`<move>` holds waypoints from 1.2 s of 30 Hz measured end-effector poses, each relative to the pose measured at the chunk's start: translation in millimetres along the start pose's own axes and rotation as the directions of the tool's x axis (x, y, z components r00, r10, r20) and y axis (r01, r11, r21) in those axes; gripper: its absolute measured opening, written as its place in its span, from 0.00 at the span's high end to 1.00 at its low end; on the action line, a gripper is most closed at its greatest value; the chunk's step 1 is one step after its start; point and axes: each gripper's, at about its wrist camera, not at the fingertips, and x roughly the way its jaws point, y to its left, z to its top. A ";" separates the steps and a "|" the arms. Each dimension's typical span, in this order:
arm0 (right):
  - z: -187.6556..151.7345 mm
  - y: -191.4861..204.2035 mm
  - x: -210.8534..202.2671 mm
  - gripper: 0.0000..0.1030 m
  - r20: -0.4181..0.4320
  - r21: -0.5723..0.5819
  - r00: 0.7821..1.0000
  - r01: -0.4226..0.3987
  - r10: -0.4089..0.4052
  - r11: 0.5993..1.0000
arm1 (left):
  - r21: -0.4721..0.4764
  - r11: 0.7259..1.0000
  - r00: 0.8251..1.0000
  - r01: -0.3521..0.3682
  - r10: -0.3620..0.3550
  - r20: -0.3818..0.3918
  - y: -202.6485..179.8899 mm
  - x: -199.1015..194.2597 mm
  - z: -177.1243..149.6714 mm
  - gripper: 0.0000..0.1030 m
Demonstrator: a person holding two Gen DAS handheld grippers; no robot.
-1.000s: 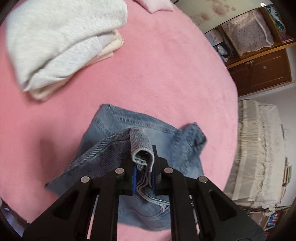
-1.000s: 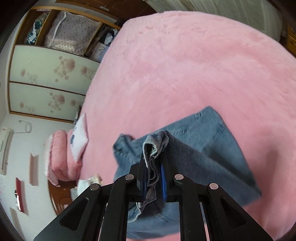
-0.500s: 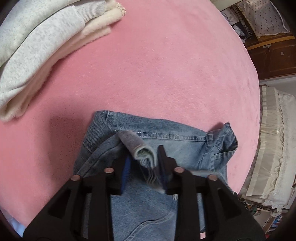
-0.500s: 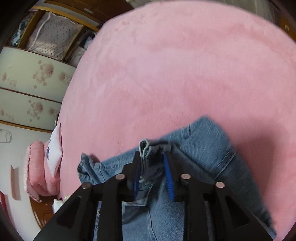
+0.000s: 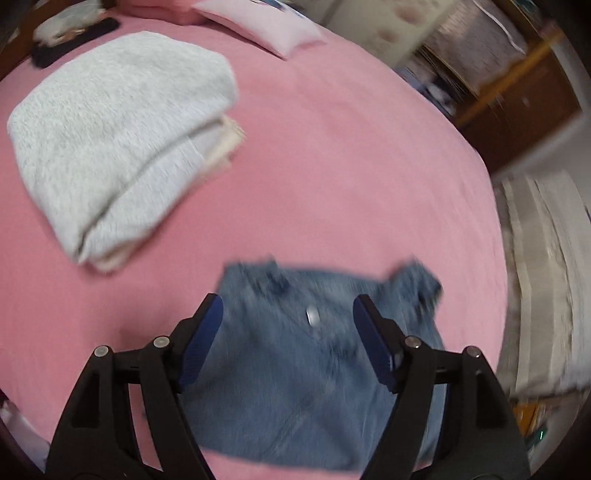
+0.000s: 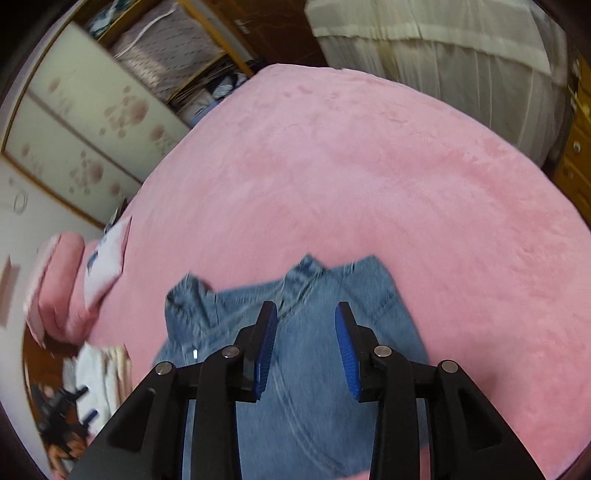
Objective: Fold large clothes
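left wrist view: left gripper [image 5: 287, 320] spread wide, nothing held — jeans [image 5: 314, 387] lie folded on pink blanket [image 5: 332, 166], directly under jaws, long axis 9-to-3. right gripper [image 6: 306, 332] also parted, empty, just above same denim. neither nearer. grey sweater [image 5: 110, 129] stacked at 10 o'clock.

jeans [image 5: 317, 373]: faded blue | bedspread [image 5: 332, 177]: pink | folded sweater [image 5: 110, 122]: heathered light grey | gripper pads [image 6: 267, 350]: blue

folded grey sweater [image 5: 114, 136] left, pillow [image 5: 258, 26] beyond
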 end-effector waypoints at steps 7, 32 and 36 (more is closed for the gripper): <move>-128.3 43.5 1.9 0.80 -0.105 -0.225 0.994 -0.048 0.025 0.973 | 0.174 0.984 0.993 0.028 -0.009 -0.114 -34.0 -3.3 -97.2 0.62; -298.6 64.1 104.1 1.00 -0.462 -0.478 0.876 -0.378 0.140 0.793 | 0.350 0.928 0.924 0.127 0.018 -0.382 -71.0 105.5 -259.9 0.92; -283.7 48.2 107.6 1.00 -0.465 -0.459 0.867 -0.409 0.179 0.789 | 0.285 0.949 0.933 0.137 -0.027 -0.358 -50.4 93.3 -254.3 0.99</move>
